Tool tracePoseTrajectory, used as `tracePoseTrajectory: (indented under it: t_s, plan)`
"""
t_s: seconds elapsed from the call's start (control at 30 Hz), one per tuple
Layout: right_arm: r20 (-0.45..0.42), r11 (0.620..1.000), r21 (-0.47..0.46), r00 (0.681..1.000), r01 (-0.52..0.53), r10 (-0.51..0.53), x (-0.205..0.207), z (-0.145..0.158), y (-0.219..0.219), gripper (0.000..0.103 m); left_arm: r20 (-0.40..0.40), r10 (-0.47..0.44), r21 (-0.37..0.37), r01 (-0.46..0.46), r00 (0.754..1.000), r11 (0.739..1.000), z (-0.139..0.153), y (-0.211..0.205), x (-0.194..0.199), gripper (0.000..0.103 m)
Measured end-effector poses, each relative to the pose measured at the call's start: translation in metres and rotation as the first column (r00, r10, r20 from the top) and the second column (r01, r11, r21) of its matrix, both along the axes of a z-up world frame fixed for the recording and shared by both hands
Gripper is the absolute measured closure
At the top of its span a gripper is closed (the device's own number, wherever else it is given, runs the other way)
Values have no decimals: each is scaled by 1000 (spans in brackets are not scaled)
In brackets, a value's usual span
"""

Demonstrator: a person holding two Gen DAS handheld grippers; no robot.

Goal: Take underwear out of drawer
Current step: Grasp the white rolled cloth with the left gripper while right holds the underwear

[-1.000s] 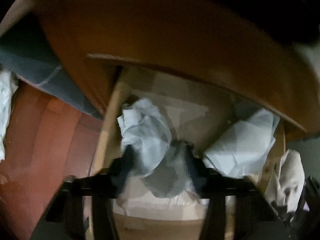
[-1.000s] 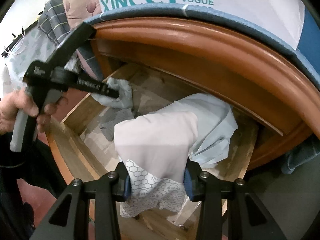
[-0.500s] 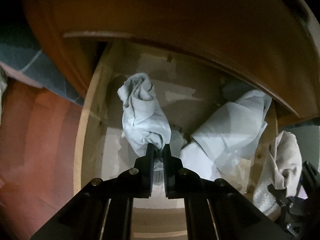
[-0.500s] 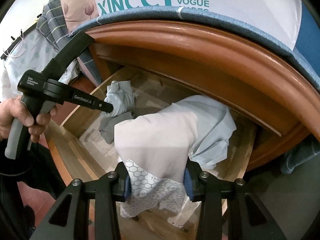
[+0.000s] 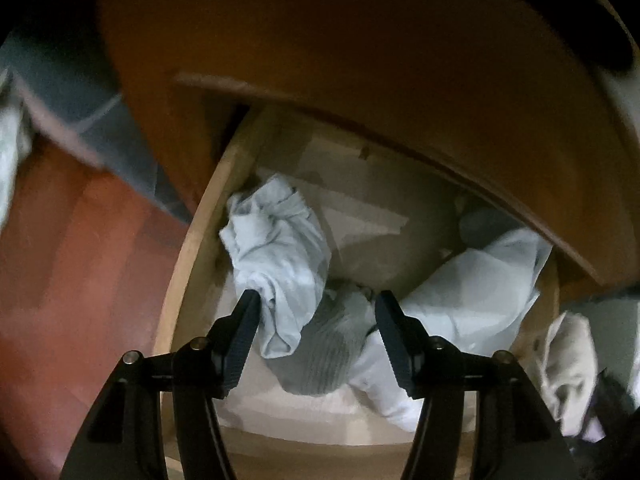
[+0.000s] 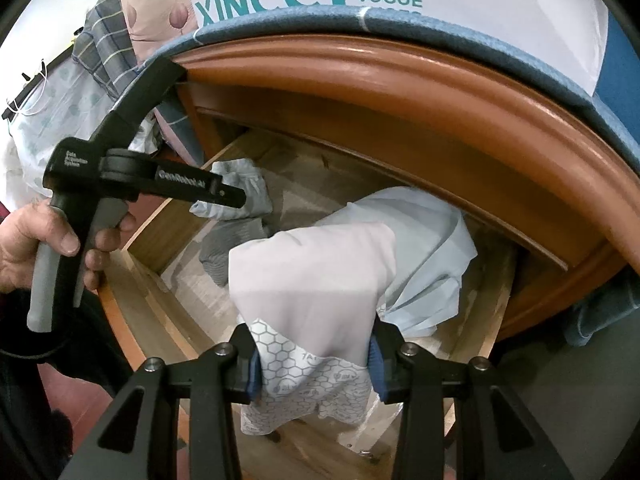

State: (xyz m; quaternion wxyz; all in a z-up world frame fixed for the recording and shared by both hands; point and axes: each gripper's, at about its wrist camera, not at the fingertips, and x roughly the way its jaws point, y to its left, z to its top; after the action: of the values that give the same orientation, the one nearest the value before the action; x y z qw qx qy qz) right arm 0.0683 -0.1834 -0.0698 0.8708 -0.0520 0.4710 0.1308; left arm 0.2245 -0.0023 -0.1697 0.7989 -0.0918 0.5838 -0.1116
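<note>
The open wooden drawer holds a crumpled pale blue-grey underwear, a darker grey ribbed piece under it, and a light blue garment at the right. My left gripper is open, its jaws either side of the pale and grey pieces. It also shows in the right wrist view over the same pale piece. My right gripper is shut on a white underwear with a hexagon-print band, held above the drawer front.
The brown cabinet top edge overhangs the drawer's back. A blue pad and white printed bag lie on top. Bedding is at the left. Red-brown floor lies left of the drawer.
My left gripper was shut on the pale underwear half a second ago; its jaws are now apart around the cloth. My right gripper holds still with the white underwear.
</note>
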Motion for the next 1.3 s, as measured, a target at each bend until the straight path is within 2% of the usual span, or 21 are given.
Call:
tracePoseTrajectory:
  t_s: [0.2,0.3,0.37,0.47,0.57,0.67,0.87,0.93,0.97,1.03,1.1,1.3]
  plan:
    - [6,1000,10,1000,-7,7,0,2,1,62,-7,15,-12,-15,1000,1000,-1,-3,0,48]
    - [4,1000,15,1000,-6,6,0,2,0,62,-44,92,-68,-95,995,993,1,13,-3,49]
    - [2,1000,18,1000,-1,1,1,3,-1,62,-97,168,-152,-182,981,972,-4,23,-5,51]
    - [4,1000,25,1000,-5,5,1,3,-1,62,-151,262,-198,-289,953,937,-8,33,-5,57]
    - [4,1000,28,1000,-9,9,0,3,-1,62,-163,306,-211,-336,938,918,-9,35,-1,58]
    - [1,1000,26,1000,-11,11,0,2,0,62,-175,369,-217,-401,913,890,-11,38,2,58]
    - [-6,999,29,1000,-17,17,1,1,0,62,-172,450,-183,-477,876,860,-18,41,6,59]
    - [-9,999,32,1000,-13,14,1,1,-1,62,-184,462,-191,-493,868,849,-20,43,7,68]
    - [-9,999,36,1000,-12,13,1,1,-1,62,-185,463,-191,-493,867,849,-21,42,8,75]
    - [-7,999,42,1000,-10,10,1,2,-2,62,-187,462,-188,-493,867,850,-22,42,9,79]
    - [-6,999,44,1000,-8,9,2,1,-3,62,-166,453,-169,-478,876,862,-18,39,8,85]
    - [-14,999,48,1000,-3,3,4,-1,-4,62,-145,440,-185,-461,886,868,-8,40,1,91]
